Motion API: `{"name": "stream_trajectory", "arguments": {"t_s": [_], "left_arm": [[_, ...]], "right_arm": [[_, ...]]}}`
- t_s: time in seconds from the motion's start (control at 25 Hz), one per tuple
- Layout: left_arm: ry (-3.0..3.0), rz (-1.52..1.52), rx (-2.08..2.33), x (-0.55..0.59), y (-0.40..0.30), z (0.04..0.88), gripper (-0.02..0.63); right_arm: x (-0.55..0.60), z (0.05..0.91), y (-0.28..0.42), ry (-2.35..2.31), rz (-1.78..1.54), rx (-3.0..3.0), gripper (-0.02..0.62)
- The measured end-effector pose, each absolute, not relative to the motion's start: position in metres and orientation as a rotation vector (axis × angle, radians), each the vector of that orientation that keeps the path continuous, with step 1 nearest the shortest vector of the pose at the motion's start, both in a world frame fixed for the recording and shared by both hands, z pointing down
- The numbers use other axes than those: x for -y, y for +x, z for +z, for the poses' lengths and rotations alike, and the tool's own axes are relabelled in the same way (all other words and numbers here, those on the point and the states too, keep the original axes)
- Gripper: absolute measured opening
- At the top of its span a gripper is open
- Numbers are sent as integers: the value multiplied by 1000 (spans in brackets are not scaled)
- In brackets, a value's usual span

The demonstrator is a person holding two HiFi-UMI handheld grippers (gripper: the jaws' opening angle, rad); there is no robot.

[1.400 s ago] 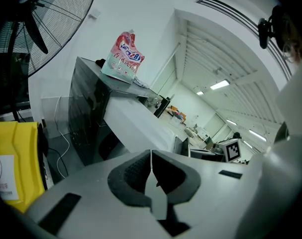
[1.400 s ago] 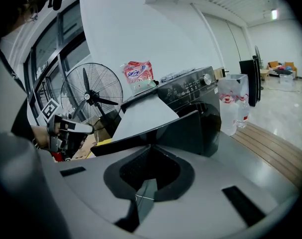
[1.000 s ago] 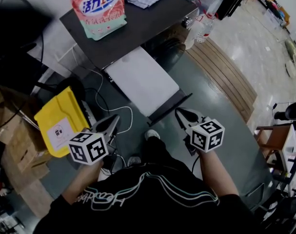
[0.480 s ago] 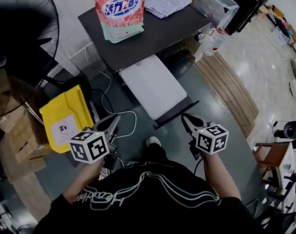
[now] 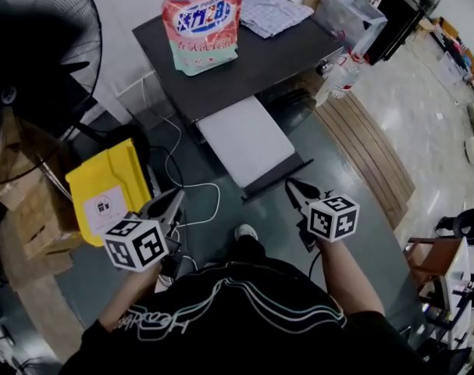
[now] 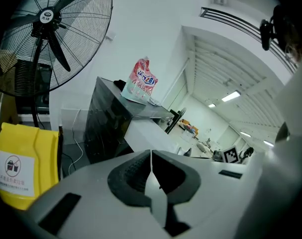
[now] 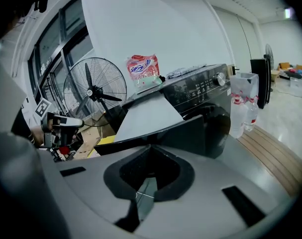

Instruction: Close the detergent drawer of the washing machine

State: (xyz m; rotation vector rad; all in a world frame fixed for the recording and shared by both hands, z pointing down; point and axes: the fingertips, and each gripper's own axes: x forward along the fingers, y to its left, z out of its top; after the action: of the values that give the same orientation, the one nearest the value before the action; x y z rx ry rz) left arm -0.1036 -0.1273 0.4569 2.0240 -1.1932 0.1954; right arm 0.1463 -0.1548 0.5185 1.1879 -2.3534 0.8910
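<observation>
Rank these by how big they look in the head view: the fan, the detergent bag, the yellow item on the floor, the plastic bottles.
1. fan: clearly largest, though the frame's edge cuts it.
2 and 3. detergent bag and yellow item: they look about alike, so I would not rank them.
4. plastic bottles: smallest.

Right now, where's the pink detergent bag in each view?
Head view: the bag stands top centre, on the washing machine.
Left gripper view: the bag is near centre, above the middle.
Right gripper view: the bag is upper centre.
Shared landmark: the fan, left of the bag in all three.
</observation>
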Motion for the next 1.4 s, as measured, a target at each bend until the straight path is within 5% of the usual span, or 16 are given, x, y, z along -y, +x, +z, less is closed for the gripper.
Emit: {"name": "stream_trajectory", "arguments": {"t_s": [1.4], "left_arm": [[1983,112,1328,165,-95,448,29]], "right_arm": [[211,508,111,916,827,2485,26]]}}
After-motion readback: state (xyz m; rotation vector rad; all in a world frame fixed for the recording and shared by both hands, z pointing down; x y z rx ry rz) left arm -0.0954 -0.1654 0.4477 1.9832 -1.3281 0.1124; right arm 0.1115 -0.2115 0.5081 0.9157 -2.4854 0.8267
